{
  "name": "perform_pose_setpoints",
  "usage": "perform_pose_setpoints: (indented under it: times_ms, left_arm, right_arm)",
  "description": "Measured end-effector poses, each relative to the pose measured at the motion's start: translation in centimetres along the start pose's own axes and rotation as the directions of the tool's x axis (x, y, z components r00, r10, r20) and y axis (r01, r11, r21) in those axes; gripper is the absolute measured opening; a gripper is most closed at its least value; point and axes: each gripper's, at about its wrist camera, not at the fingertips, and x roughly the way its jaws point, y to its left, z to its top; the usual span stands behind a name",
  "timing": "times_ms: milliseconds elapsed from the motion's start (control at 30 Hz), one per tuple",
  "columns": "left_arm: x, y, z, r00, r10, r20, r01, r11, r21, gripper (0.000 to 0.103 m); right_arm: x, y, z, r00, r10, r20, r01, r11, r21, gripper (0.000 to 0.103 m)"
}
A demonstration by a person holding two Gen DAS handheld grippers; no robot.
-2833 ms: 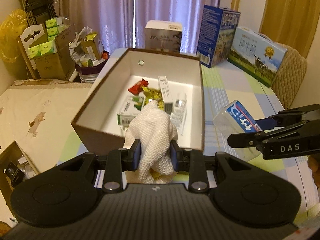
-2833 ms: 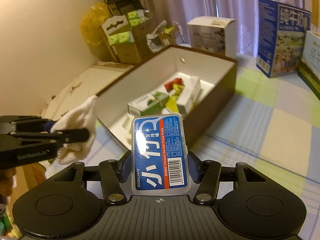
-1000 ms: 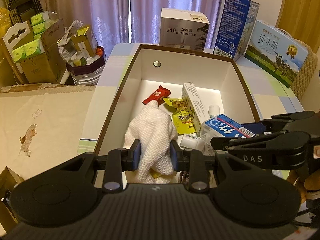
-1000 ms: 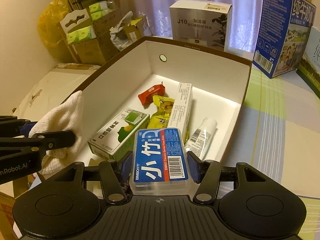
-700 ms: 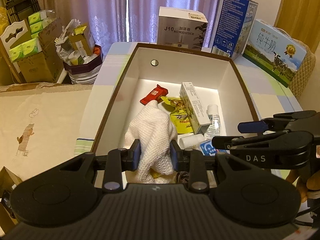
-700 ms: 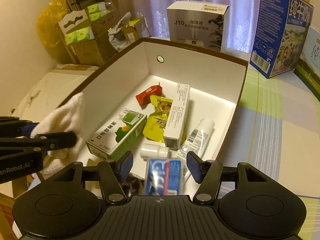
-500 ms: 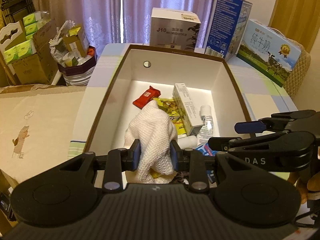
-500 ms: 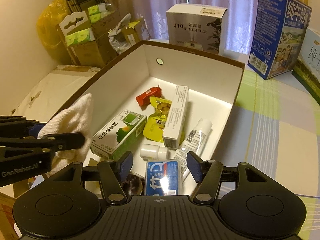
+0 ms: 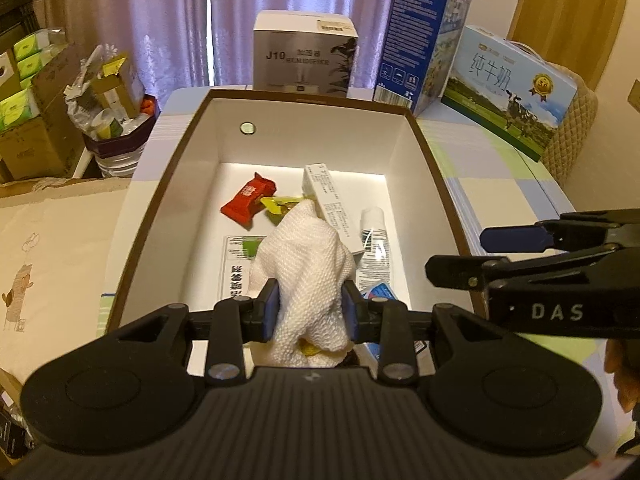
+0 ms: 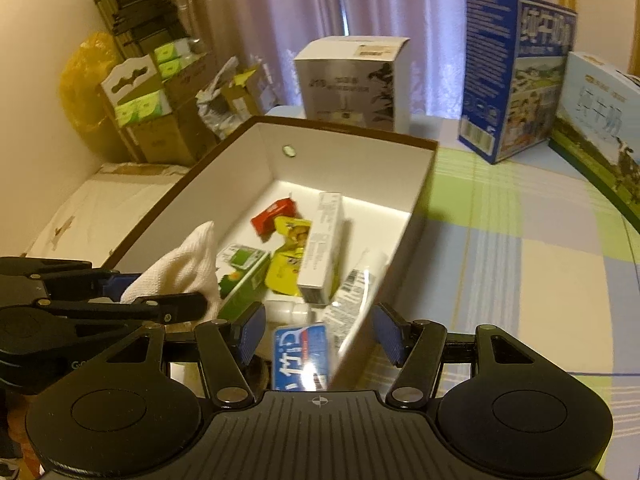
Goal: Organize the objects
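A brown box with white inside (image 9: 424, 152) (image 10: 424, 168) stands on the checked tablecloth. My left gripper (image 9: 307, 312) is shut on a white knitted cloth (image 9: 308, 268) (image 10: 180, 272) and holds it over the box's near end. My right gripper (image 10: 318, 334) is open, nothing between its pads, above the box's near right corner; it also shows at the right of the left wrist view (image 9: 472, 256). Below it a blue dental floss case (image 10: 300, 354) (image 9: 378, 294) lies in the box. A red snack packet (image 9: 248, 198), a yellow packet (image 10: 290, 256), a white carton (image 10: 324, 248), a tube (image 9: 374, 240) and a green-and-white box (image 10: 240, 280) lie inside too.
A grey humidifier box (image 9: 306, 56), a tall blue carton (image 9: 424, 36) and a milk case (image 9: 512, 84) stand behind the box. Cardboard boxes and clutter (image 9: 48, 112) sit on the floor at left. Checked tablecloth (image 10: 540, 280) lies right of the box.
My right gripper has let go of the blue floss case, which now lies in the box, and has risen and drawn back. My left gripper has moved the cloth further over the box.
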Motion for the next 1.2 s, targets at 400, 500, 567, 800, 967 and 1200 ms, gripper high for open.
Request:
perform_pose_setpoints:
  times_ms: [400,500,567,800,967,1200]
  left_arm:
    - [0.6,-1.3,1.1,1.000,-0.005,0.028,0.004,0.999,0.034,0.068]
    - [0.1,-1.6,1.2,0.999,0.010,0.050,-0.013,0.998,0.055,0.075]
    - [-0.1,-1.7,1.1,0.999,0.018,0.050,-0.021,0.998,0.057,0.078]
    - [-1.7,-1.1,0.4,0.997,0.053,0.054,-0.054,0.998,0.016,0.088]
    - [-3.7,-0.9,-0.3,0.995,0.082,0.064,-0.081,0.997,-0.014,0.095]
    - [-6.5,-1.3,-1.9,0.989,0.125,0.074,-0.120,0.991,-0.066,0.099]
  right_arm:
    - [-1.3,-1.8,-0.5,1.000,-0.021,0.016,0.020,0.999,0.047,0.057]
    - [-1.6,-1.9,-0.8,1.000,-0.017,0.013,0.016,0.998,0.057,0.057]
    - [-1.8,-2.0,-1.0,1.000,-0.013,0.010,0.013,0.998,0.061,0.057]
    - [-2.8,-2.0,-1.8,1.000,-0.001,0.012,0.000,0.998,0.063,0.058]
    - [-3.8,-2.1,-2.7,1.000,0.020,0.009,-0.021,0.998,0.067,0.058]
    - [-5.6,-1.9,-4.0,0.998,0.061,0.018,-0.062,0.996,0.063,0.058]
